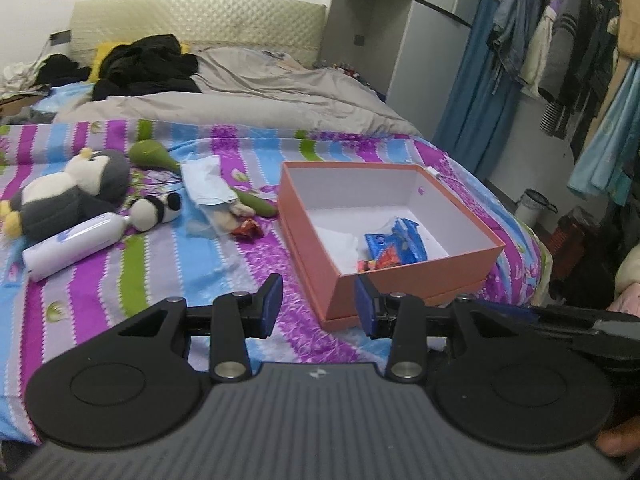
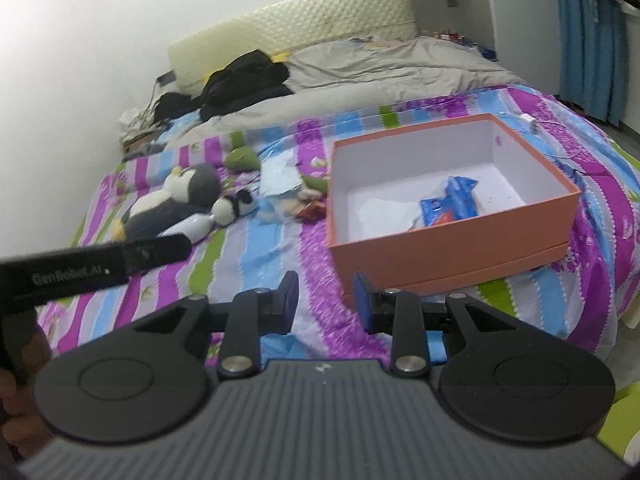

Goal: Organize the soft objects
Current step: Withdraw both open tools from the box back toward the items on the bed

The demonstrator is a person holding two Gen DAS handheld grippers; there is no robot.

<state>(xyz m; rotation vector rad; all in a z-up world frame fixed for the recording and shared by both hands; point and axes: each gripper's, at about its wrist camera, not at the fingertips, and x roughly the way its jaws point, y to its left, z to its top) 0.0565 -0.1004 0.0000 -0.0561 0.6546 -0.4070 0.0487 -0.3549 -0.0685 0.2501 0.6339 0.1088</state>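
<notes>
Soft toys (image 1: 72,192) lie on the bed (image 1: 224,264) beside my orange box (image 1: 404,280). It holds blue packets (image 1: 396,244). My left gripper (image 1: 318,306) and right gripper (image 2: 326,302) gape empty.

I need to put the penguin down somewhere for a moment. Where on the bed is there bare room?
Free: the striped sheet between the white bottle and the orange box. Crowded: the penguin, panda and wrappers left of the box.

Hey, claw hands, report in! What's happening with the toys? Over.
Left gripper and right gripper open, nothing held. Penguin plush and small panda on bedspread, outside orange box. White bottle against penguin.
</notes>
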